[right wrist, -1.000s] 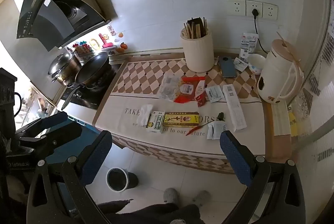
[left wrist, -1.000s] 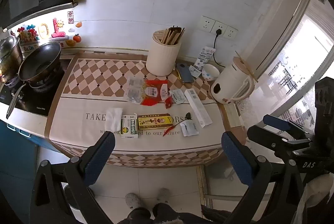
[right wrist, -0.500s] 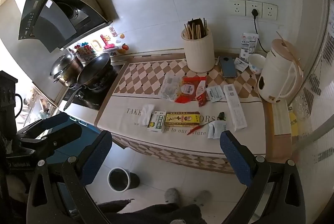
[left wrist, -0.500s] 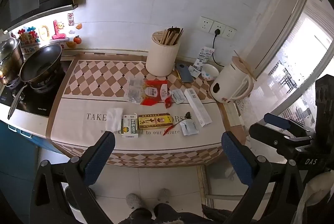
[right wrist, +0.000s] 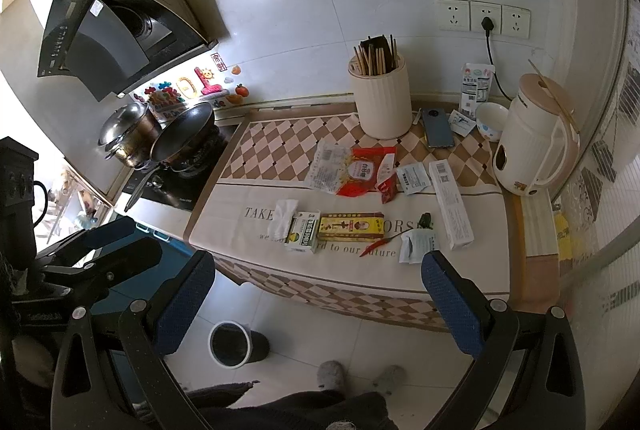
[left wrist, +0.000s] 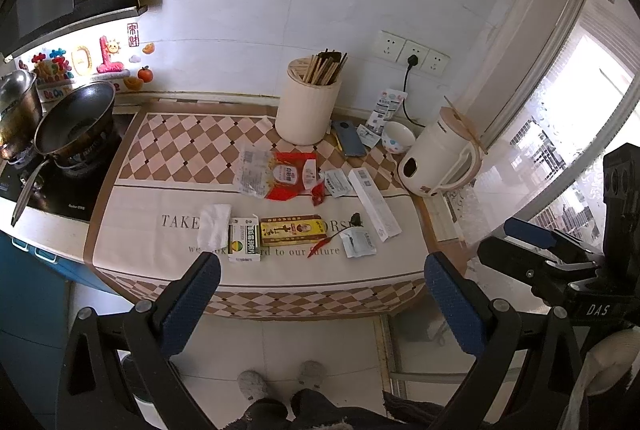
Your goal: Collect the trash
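The trash is lying on the cloth-covered surface (left wrist: 132, 242), most of it in the near and middle part. The yellow box (left wrist: 291, 230) is lying flat with its long axis running left to right, parallel to the near edge. Touching its left end, the green and white box (left wrist: 244, 240) is pointing near to far, and the crumpled tissue (left wrist: 215, 230) is lying just beside it on the left. The long white box (left wrist: 374, 204) is lying on the right, its long axis going from far-left to near-right. A red chili (left wrist: 325, 244) is pointing to the near left between the yellow box and a small white packet (left wrist: 358, 244). Farther back, the red wrapper (left wrist: 290, 175) is overlapping a clear wrapper (left wrist: 253, 174).

The near edge of the surface is staying free, with open floor in front of it; in the right wrist view a trash bin (right wrist: 234, 344) is standing on the floor at the near left.

The left hand-held gripper (left wrist: 322, 304) and the right hand-held gripper (right wrist: 318, 304) are both hanging above the floor, well apart from the trash, looking down at the surface. The jaws of both are standing wide apart and are gripping nothing.
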Demonstrator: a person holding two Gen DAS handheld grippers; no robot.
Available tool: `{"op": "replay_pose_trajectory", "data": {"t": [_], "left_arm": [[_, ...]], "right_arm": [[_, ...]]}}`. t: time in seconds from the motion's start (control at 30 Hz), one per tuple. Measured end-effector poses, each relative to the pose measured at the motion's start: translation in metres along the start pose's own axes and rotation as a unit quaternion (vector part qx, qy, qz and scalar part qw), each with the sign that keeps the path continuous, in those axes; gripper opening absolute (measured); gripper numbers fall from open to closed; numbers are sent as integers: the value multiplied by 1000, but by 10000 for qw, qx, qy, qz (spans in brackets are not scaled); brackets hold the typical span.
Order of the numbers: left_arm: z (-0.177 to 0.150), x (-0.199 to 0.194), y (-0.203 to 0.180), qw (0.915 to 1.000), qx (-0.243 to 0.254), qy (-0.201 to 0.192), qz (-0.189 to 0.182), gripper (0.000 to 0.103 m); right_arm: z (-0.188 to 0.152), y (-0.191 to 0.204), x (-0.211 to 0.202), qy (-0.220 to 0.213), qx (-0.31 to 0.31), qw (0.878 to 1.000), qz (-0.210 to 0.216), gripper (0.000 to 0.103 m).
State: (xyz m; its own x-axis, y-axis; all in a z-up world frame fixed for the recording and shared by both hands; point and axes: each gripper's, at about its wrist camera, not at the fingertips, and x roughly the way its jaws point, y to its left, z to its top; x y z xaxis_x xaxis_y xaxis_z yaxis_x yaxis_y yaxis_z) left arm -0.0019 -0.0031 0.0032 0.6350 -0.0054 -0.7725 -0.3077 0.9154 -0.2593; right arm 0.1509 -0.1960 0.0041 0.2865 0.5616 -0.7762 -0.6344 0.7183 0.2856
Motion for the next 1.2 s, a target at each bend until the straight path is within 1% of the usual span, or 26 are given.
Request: {"op": "replay_pose_trajectory", "data": {"t": [0.53, 0.67, 0.83, 0.9, 1.2], "left_arm": [[0, 1, -9, 10000, 29, -10, 8, 103], [-3, -1, -5, 10000, 18, -11, -12, 103], [-1, 1, -7, 10000, 53, -15, -25, 103], [-4, -7, -3, 10000, 29, -46, -40, 103], [-3, -9, -3, 10000, 35, -49, -50, 103]], "right_arm": [[0, 1, -8, -4, 12, 10000, 39, 103], [-2, 6, -12, -4, -1, 10000, 46, 103], [-3, 5, -11, -4, 20, 10000, 43, 103], [-6, 6, -10, -9, 24, 10000, 57, 103], [-7, 4, -11, -9, 23, 10000, 67, 103]]}}
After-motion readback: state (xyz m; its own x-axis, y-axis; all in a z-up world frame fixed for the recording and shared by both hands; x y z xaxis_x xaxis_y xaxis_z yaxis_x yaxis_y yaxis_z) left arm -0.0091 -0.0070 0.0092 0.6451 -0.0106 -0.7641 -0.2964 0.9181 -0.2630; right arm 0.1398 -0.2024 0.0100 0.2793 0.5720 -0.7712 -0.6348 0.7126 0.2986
